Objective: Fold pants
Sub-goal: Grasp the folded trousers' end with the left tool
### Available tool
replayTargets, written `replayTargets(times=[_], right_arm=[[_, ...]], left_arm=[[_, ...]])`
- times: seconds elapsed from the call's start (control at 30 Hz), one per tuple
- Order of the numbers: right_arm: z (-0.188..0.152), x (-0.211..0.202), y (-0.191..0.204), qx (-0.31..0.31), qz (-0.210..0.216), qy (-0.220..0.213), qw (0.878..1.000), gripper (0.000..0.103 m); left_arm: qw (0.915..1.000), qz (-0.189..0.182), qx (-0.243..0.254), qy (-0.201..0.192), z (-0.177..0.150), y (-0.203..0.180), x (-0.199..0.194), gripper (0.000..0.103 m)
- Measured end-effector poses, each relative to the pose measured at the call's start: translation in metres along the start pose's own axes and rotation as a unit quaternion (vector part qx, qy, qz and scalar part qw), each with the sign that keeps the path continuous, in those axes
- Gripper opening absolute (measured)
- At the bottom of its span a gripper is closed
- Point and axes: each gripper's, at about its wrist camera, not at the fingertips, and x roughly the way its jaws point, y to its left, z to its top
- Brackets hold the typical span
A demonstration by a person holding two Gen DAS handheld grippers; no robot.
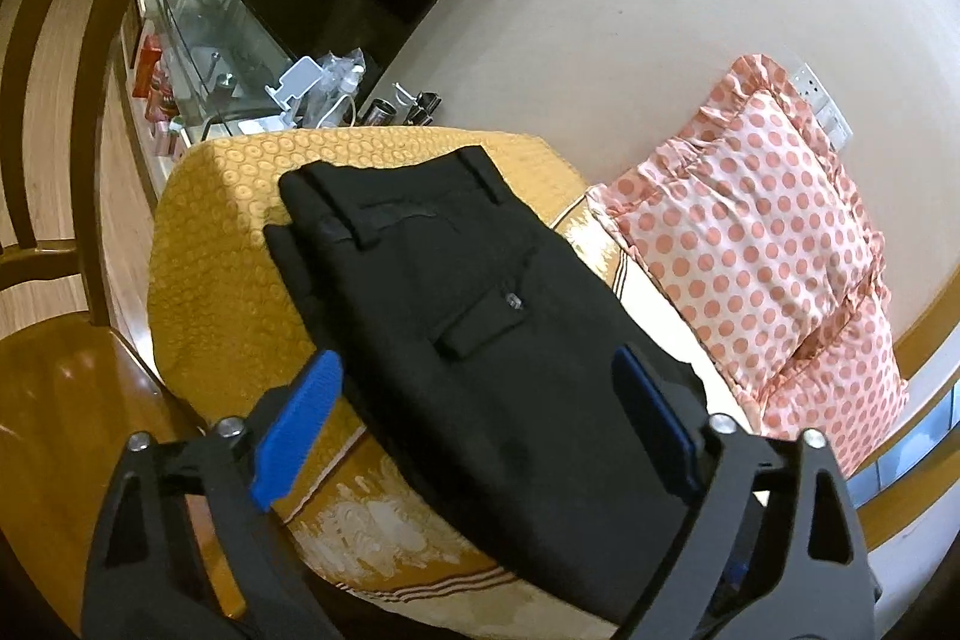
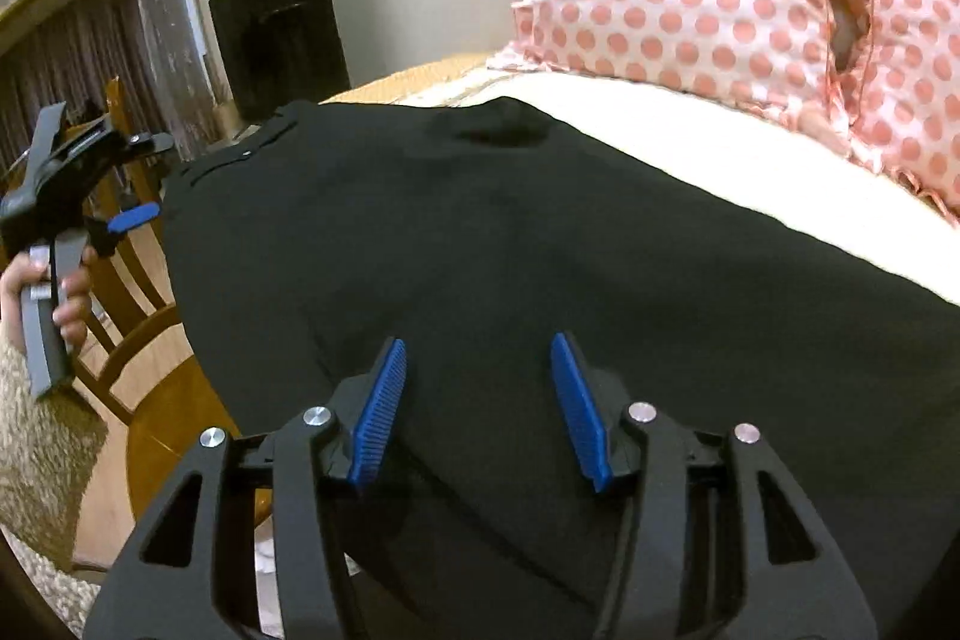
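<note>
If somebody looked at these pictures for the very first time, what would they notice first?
Probably the big black pants spread flat across the yellow bedspread, filling the middle of both views. Next, the pink polka-dot pillow leaning against the wall to the right of them. Then the bright blue pads of the open right gripper hovering over the pants.

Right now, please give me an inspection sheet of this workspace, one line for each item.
Surface: bed with yellow patterned bedcover.
Job's things: black pants lying flat, waistband at the far end, back pocket up.
Clutter: two pink dotted pillows beside the pants.
Grippers: left gripper open above the pants; right gripper open over the fabric, holding nothing.
Cables: white cord among items on the glass stand.
Surroundings: wooden chair, dark TV, wall.
</note>
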Motion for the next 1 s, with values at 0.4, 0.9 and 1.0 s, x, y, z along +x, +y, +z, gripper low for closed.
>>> replayTargets(times=[0.4, 0.9, 1.0], right_arm=[[-0.002, 0.004, 0.007, -0.004, 0.014, -0.007, 1.000, 0.064], [-0.002, 0.006, 0.006, -0.001, 0.013, -0.012, 1.000, 0.065], [-0.003, 0.006, 0.007, -0.003, 0.013, -0.013, 1.000, 0.068]], left_arm=[[0.9988, 0.031, -0.030, 0.024, -0.001, 0.010, 0.009, 0.050], [0.9983, 0.027, -0.034, 0.039, -0.026, 0.014, -0.010, 0.002], [0.9976, 0.022, -0.050, 0.044, -0.032, 0.024, -0.010, 0.003]])
